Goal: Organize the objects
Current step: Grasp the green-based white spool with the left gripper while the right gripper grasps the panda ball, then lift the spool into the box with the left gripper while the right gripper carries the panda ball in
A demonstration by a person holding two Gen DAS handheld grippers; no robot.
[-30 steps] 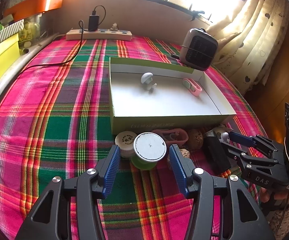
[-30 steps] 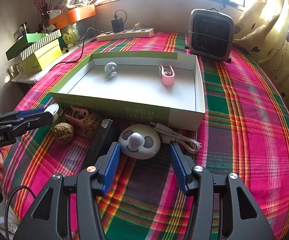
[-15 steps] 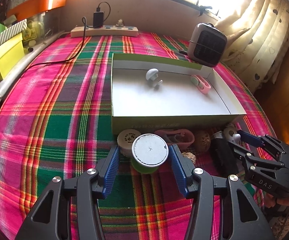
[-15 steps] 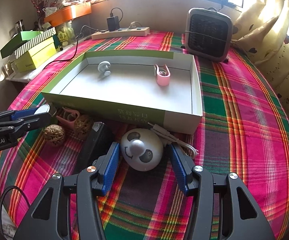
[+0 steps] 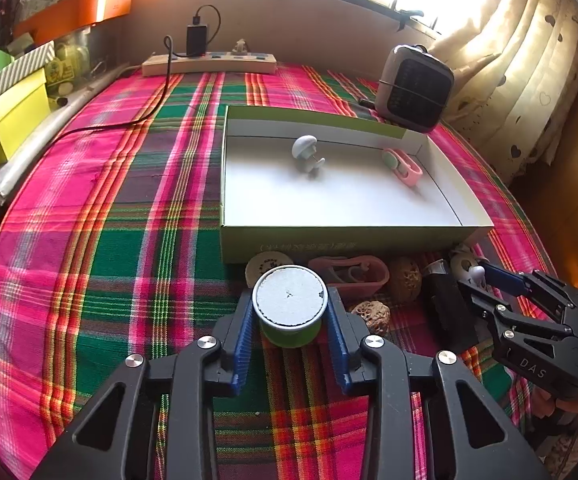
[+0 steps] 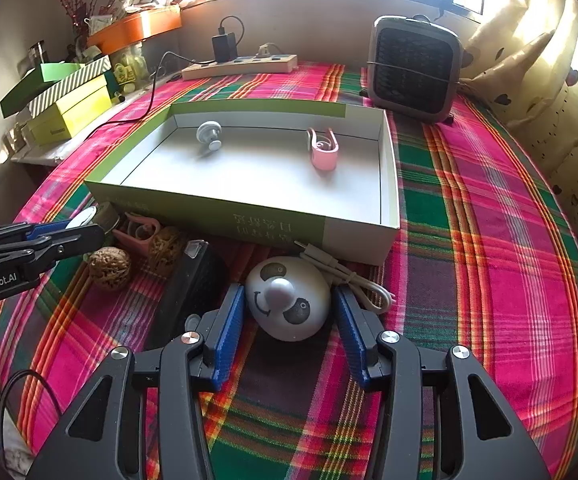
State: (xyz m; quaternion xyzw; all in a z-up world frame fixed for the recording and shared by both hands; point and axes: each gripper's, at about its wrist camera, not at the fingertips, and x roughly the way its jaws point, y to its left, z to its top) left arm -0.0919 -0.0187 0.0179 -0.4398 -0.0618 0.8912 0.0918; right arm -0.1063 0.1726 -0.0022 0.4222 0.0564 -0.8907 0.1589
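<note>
Our left gripper point(image 5: 291, 316) is closing, its blue pads pressed against the green round tin with a white lid point(image 5: 289, 305). Our right gripper point(image 6: 289, 312) is also closing around the white egg-shaped panda toy point(image 6: 287, 298), a sliver of gap still showing at each pad. Both things sit near the table's front edge, on the pink-and-green plaid cloth point(image 6: 469, 208), just before the shallow green-and-white cardboard tray point(image 6: 225, 216). Two brown walnuts point(image 6: 109, 268), a pink clip point(image 5: 349, 274) and a black case point(image 6: 193, 284) crowd between them. Left of the tray the cloth lies open; a grey heater point(image 6: 415, 68) stands at the far right corner below the window.
</note>
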